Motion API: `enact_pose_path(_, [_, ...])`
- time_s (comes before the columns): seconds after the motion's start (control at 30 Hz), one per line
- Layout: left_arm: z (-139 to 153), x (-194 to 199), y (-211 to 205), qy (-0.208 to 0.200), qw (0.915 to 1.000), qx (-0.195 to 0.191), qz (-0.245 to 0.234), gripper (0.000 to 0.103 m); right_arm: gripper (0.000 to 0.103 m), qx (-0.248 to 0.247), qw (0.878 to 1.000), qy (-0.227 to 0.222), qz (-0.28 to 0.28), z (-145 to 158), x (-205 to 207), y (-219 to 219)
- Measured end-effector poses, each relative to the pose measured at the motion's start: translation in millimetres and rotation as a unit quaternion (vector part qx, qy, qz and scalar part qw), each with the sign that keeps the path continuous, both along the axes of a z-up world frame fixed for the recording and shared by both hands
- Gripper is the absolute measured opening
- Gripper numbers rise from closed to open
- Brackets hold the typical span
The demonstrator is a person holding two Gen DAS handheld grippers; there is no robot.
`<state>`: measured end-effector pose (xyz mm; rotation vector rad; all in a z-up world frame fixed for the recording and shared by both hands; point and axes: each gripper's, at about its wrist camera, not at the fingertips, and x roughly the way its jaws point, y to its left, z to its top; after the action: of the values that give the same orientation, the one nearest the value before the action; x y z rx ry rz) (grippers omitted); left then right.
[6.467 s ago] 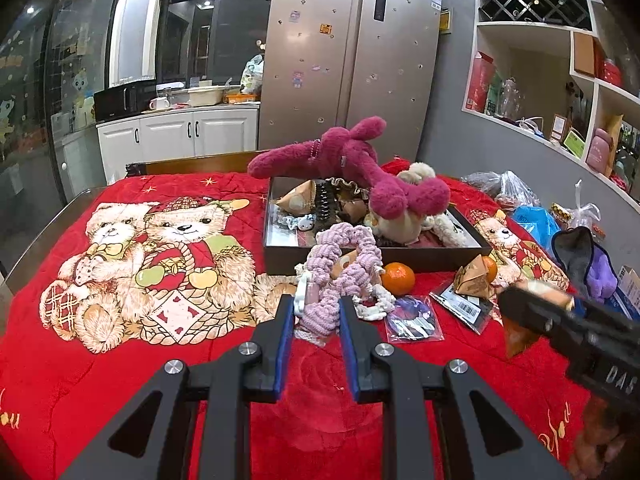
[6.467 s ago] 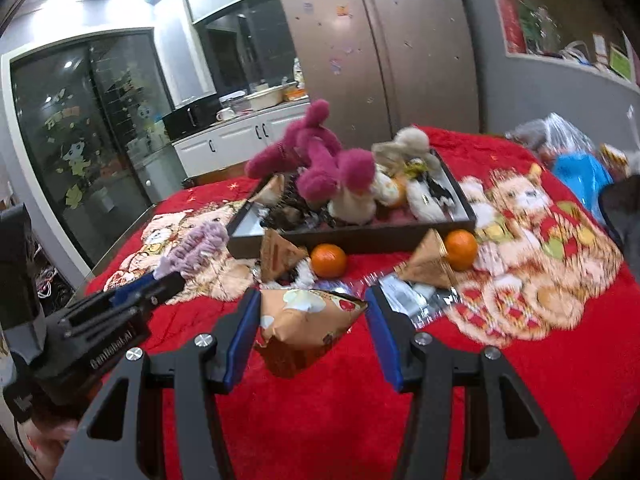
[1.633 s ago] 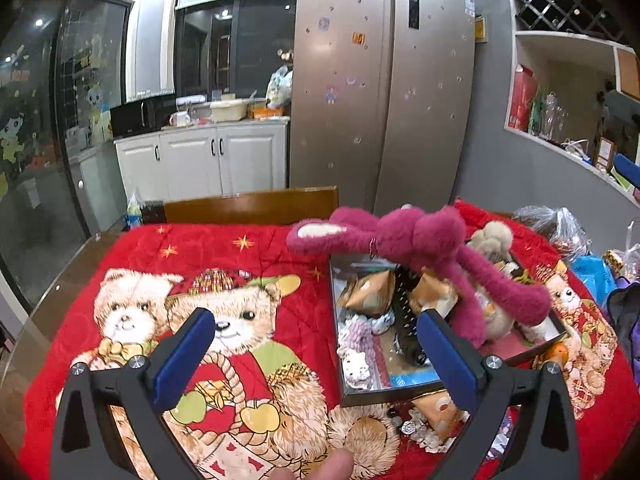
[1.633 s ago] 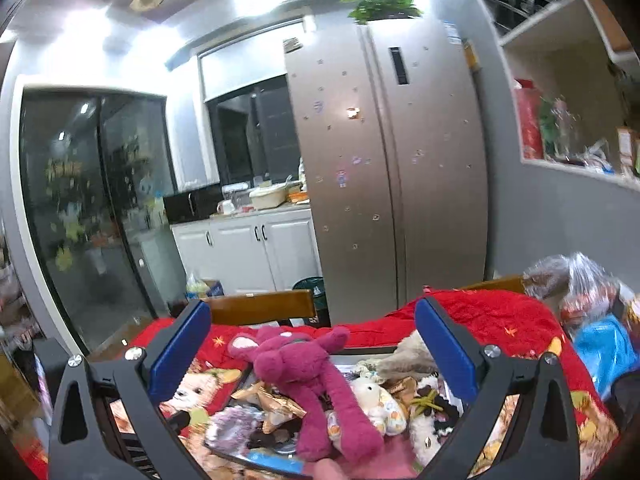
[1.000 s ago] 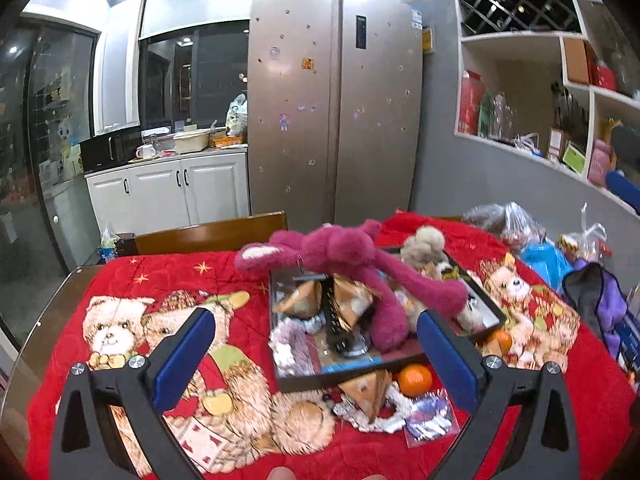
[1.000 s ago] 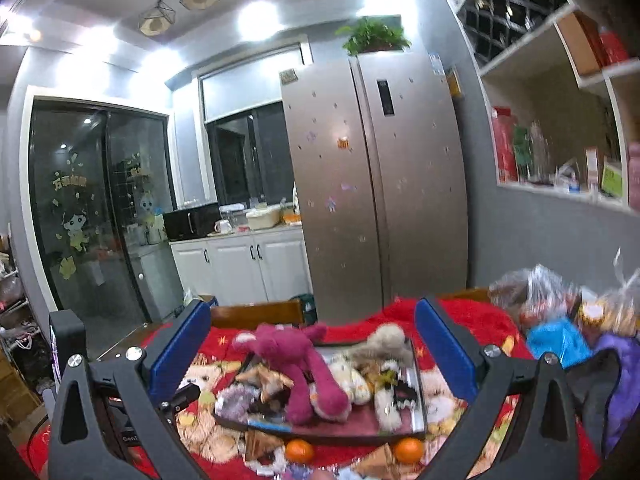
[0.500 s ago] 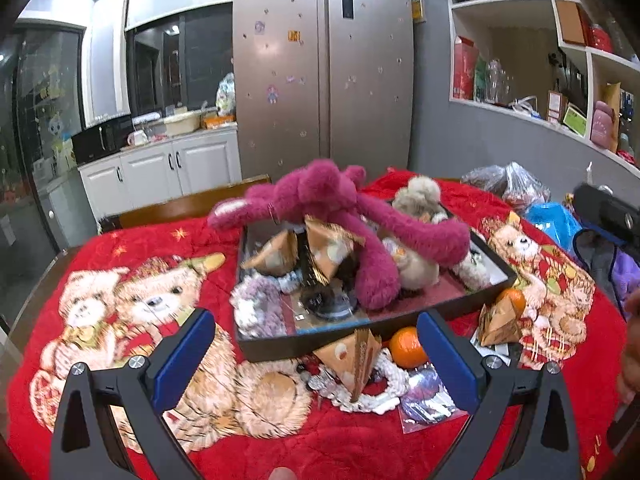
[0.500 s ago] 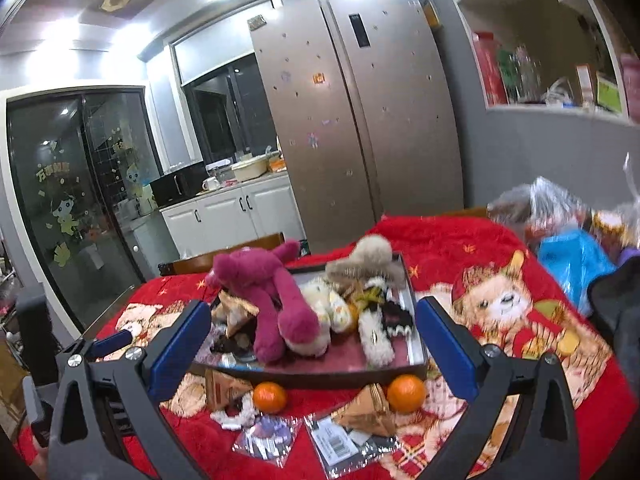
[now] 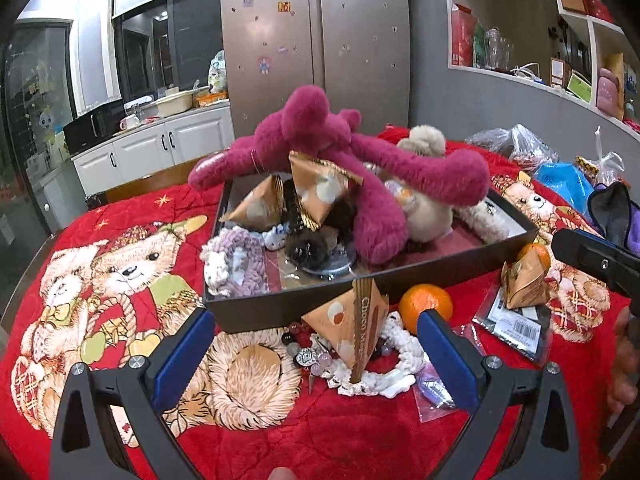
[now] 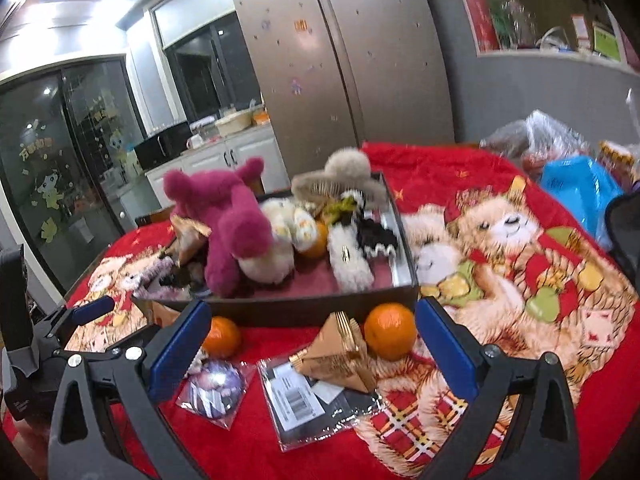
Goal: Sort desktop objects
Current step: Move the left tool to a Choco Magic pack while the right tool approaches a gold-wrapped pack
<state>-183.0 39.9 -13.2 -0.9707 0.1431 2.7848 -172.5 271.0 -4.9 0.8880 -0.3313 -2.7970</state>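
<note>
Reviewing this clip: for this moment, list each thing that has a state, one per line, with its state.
Left gripper: open, holding nothing.
Right gripper: open, holding nothing.
Dark rectangular tray: lidless, piled with toys.
Magenta plush bear: sprawled over the tray's contents.
Orange pyramid snack packet: standing on the cloth outside the tray.
Orange tangerine: on the cloth outside the tray.
Grey double-door fridge: shut.

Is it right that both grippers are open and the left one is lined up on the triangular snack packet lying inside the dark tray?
Not quite. The triangular snack packet stands on the red cloth in front of the dark tray, not inside it, as the left wrist view shows. The left gripper and right gripper are indeed open.
</note>
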Motion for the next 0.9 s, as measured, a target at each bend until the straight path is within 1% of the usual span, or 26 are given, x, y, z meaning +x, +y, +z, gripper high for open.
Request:
enact_pose_path(0.13, [-6, -4, 0, -0.015, 0.9999, 0.002, -0.006, 0.103, 0.103, -0.02, 1.0, -0.011, 0.013, -7, -4, 2])
enact_pose_path(0.2, [-8, -7, -1, -0.022, 0.9997, 0.006, -0.008, 0.103, 0.101, -0.022, 0.999, -0.018, 0.02, -13, -6, 0])
enact_pose_path(0.27, [-11, -10, -2, -0.032, 0.9994, 0.009, -0.012, 0.103, 0.095, -0.025, 0.999, -0.033, 0.032, -19, -11, -3])
enact_pose_path(0.37, [-14, -13, -4, -0.045, 0.9989, 0.011, -0.01, 0.103, 0.091, -0.032, 0.998, -0.041, 0.042, -22, -13, -5])
enact_pose_path(0.5, [-18, -16, -1, -0.059, 0.998, 0.012, -0.018, 0.103, 0.09, -0.032, 0.997, -0.056, 0.034, -26, -17, -6])
enact_pose_path(0.6, [-22, -20, -1, -0.073, 0.9972, 0.007, -0.015, 0.103, 0.089, -0.023, 0.997, -0.067, 0.035, -29, -20, -10])
enact_pose_path(0.67, [-25, -22, -2, -0.083, 0.9964, 0.013, -0.015, 0.103, 0.084, -0.01, 0.996, -0.08, 0.031, -32, -22, -15])
enact_pose_path(0.77, [-28, -25, -5, -0.093, 0.9953, 0.021, -0.015, 0.103, 0.083, 0.002, 0.996, -0.089, 0.029, -35, -25, -19])
enact_pose_path(0.83, [-30, -28, -6, -0.103, 0.9943, 0.024, -0.013, 0.103, 0.082, -0.004, 0.995, -0.091, 0.031, -36, -26, -17])
enact_pose_path(0.9, [-33, -31, -8, -0.115, 0.9928, 0.031, -0.013, 0.103, 0.077, -0.018, 0.994, -0.102, 0.029, -41, -29, -14])
